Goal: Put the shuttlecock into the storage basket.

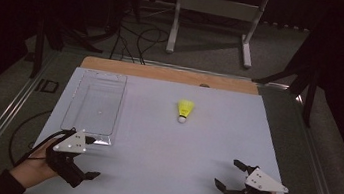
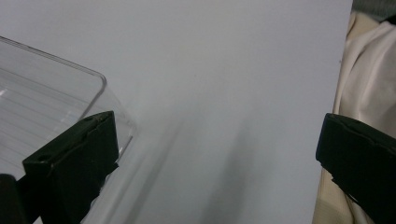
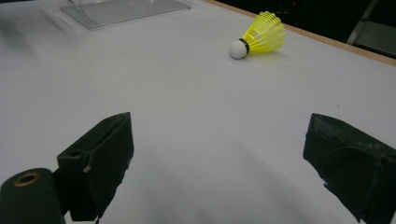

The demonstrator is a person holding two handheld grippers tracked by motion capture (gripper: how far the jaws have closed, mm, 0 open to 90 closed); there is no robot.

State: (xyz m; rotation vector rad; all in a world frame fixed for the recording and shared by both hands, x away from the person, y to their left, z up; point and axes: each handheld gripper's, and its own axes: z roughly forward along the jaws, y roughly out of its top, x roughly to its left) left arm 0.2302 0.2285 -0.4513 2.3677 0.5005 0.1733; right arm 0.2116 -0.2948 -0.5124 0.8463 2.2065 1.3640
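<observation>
A yellow shuttlecock [image 1: 185, 110] [image 3: 261, 35] with a white cork tip lies on its side on the white table top [image 1: 168, 152], right of centre toward the back. A clear plastic tray [image 1: 94, 97] [image 2: 46, 93] [image 3: 121, 9] sits at the table's left, with nothing visible inside it. My left gripper [image 1: 94, 158] [image 2: 217, 163] hovers at the front left beside the tray's near corner, open with bare table between its jaws. My right gripper [image 1: 228, 174] [image 3: 219, 158] rests at the front right, open and pointing toward the shuttlecock, well short of it.
A wooden strip [image 1: 168, 74] borders the table's far edge. A white metal stand [image 1: 216, 17] and cables [image 1: 137, 42] lie on the floor beyond. Pale cloth [image 2: 369, 79] hangs past the table's near edge in the left gripper view.
</observation>
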